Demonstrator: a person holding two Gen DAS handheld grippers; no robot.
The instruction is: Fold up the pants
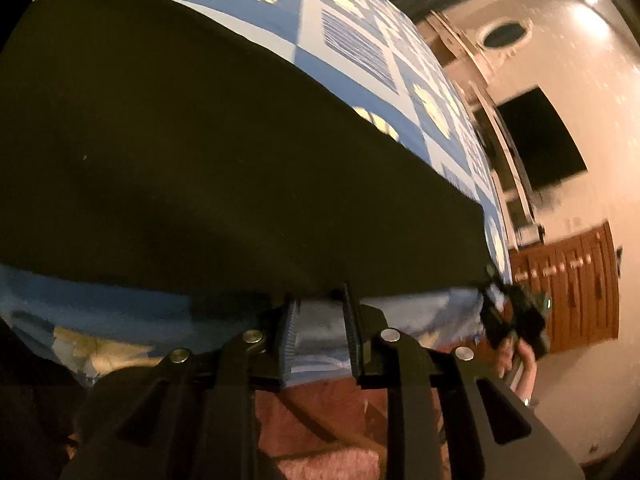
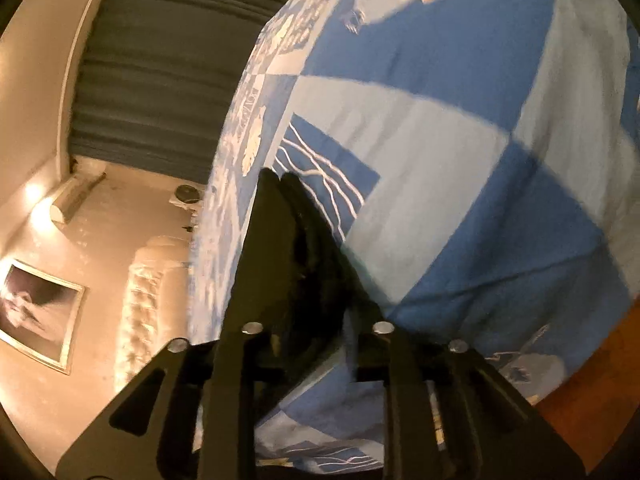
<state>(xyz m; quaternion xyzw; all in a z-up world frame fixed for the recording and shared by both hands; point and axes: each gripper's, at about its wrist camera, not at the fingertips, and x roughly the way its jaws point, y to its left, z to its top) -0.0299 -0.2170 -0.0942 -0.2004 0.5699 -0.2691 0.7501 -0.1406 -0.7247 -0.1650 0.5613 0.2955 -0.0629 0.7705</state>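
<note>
While the dark, flat-lying cloth pants [image 1: 200, 160] fill the left of the left view on the blue patchwork bedspread [image 1: 360, 40], the left gripper [image 1: 320, 320] stands slightly apart, holding nothing; the right gripper [image 2: 280, 184] is nearly closed (held cloth unclear). Pinch the hem squarely and lift both corners evenly

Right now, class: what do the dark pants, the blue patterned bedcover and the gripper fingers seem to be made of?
Pants: apparently a matte, dark woven fabric; it drapes flat without shine.
Bedcover: printed cloth, probably cotton or similar; it shows soft creases and flat blue-and-white blocks.
Fingers of the left gripper: hard black plastic, seemingly, with ribbed inner pads; silver pins look like metal.
</note>
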